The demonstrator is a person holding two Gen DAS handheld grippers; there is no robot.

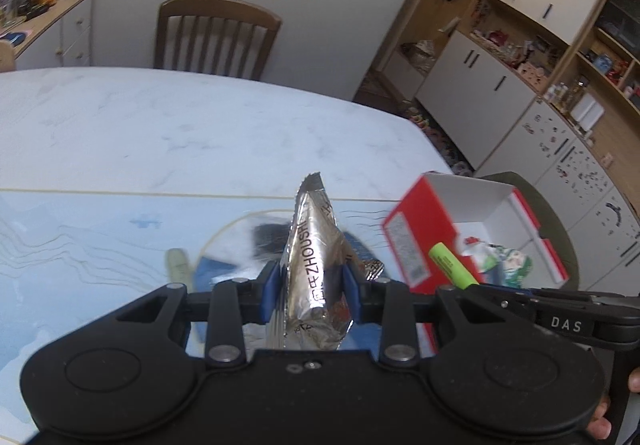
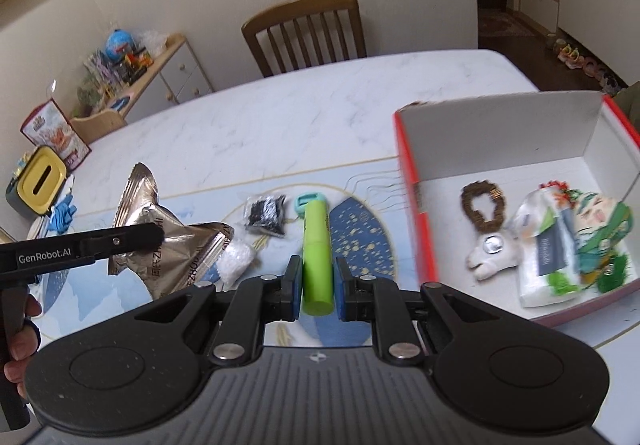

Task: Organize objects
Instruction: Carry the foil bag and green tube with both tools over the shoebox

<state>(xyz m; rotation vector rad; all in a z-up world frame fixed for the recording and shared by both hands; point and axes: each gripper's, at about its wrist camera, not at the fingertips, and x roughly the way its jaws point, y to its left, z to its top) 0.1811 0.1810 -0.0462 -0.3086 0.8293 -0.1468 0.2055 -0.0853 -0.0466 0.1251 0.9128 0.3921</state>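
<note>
My left gripper (image 1: 312,285) is shut on a silver foil snack packet (image 1: 316,237), lifted above the blue table mat (image 1: 80,245). The right wrist view shows that packet (image 2: 176,249) at the left, pinched in the left gripper (image 2: 150,239). A lime green highlighter (image 2: 316,245) stands between the blue pads of my right gripper (image 2: 316,285), which is shut on it above the mat (image 2: 360,221). A red and white box (image 2: 500,133) lies open on the right. It holds a plush llama keychain (image 2: 488,257), a brown bead ring (image 2: 482,201) and a tissue pack (image 2: 540,249).
A black packet (image 2: 266,215), a teal item (image 2: 310,201) and a white lump (image 2: 238,261) lie on the mat. A yellow-lidded container (image 2: 40,185) and blue gloves (image 2: 62,217) sit far left. A wooden chair (image 2: 308,33) stands behind the marble table (image 2: 300,113).
</note>
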